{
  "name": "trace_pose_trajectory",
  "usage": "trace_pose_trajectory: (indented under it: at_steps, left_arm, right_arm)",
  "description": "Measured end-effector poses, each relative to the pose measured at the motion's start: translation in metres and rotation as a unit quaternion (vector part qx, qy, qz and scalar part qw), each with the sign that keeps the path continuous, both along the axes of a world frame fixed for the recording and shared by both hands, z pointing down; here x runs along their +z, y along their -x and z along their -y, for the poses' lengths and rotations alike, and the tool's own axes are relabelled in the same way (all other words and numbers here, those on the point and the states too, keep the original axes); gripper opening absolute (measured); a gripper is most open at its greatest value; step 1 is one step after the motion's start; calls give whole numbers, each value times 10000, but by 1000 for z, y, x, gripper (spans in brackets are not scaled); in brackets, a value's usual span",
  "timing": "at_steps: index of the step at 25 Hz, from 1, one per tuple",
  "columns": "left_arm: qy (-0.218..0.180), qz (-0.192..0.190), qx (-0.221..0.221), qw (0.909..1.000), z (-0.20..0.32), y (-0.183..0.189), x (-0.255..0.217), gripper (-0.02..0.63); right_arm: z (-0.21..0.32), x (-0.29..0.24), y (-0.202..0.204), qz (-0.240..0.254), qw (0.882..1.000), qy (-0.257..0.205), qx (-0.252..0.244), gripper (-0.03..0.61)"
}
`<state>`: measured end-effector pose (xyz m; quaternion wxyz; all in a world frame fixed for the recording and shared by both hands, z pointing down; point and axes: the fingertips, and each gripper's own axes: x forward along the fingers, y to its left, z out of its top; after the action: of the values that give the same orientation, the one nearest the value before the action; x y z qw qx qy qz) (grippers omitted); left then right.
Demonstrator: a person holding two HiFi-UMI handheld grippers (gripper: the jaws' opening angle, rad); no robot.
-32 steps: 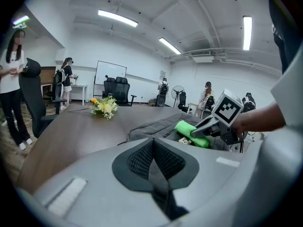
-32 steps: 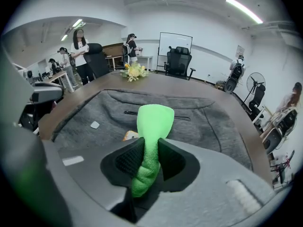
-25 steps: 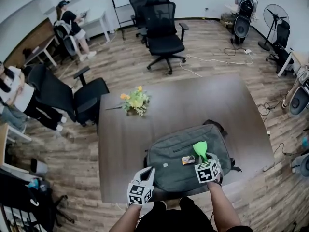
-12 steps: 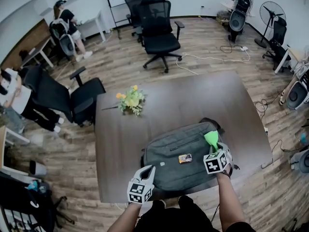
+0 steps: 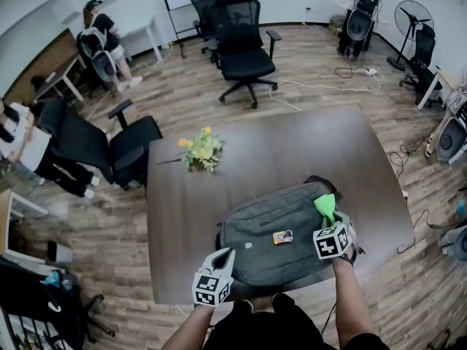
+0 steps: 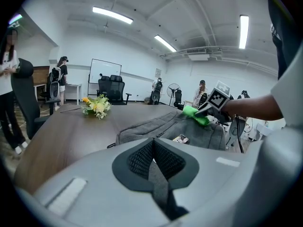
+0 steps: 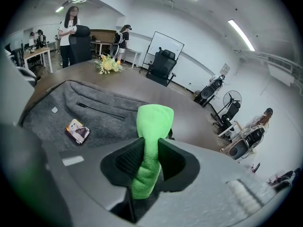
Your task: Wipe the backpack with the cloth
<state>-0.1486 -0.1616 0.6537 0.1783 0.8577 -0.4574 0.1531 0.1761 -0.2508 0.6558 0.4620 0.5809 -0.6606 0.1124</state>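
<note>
A grey backpack [image 5: 281, 232] lies flat on the dark wooden table [image 5: 263, 159], near its front edge. A small picture badge [image 5: 283, 237] is fixed on its front. My right gripper [image 5: 330, 222] is shut on a bright green cloth [image 5: 325, 206], which sticks out over the backpack's right end. From the right gripper view the cloth [image 7: 152, 141] stands pinched between the jaws above the backpack [image 7: 85, 117]. My left gripper [image 5: 219, 267] is shut with nothing in it, by the backpack's front left corner. The left gripper view shows the backpack [image 6: 175, 129] and the cloth [image 6: 196, 115].
A bunch of yellow flowers [image 5: 201, 150] lies on the table's far left. Black office chairs [image 5: 244, 46] stand beyond the table and another chair [image 5: 109, 148] at its left. People sit and stand at desks on the left. Fans and cables are at the right.
My right gripper has carried the green cloth to the right across the backpack, from near the badge to its right end. The left gripper has stayed put.
</note>
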Motion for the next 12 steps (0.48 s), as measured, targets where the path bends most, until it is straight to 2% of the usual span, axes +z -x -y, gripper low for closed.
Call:
trace_pose_trajectory:
  at_steps: [2, 7, 12]
  left_arm:
    - [-14, -19, -12, 10000, 0, 0, 0, 18]
    - [-10, -53, -62, 10000, 2, 2, 0, 18]
    - [25, -72, -116, 9999, 2, 5, 3, 18]
  right_arm:
    - [0, -4, 3, 152, 9999, -64, 22, 91]
    - [-5, -22, 35, 1104, 9934, -304, 6, 91]
    - [-22, -20, 80, 1760, 9840, -188, -204, 91]
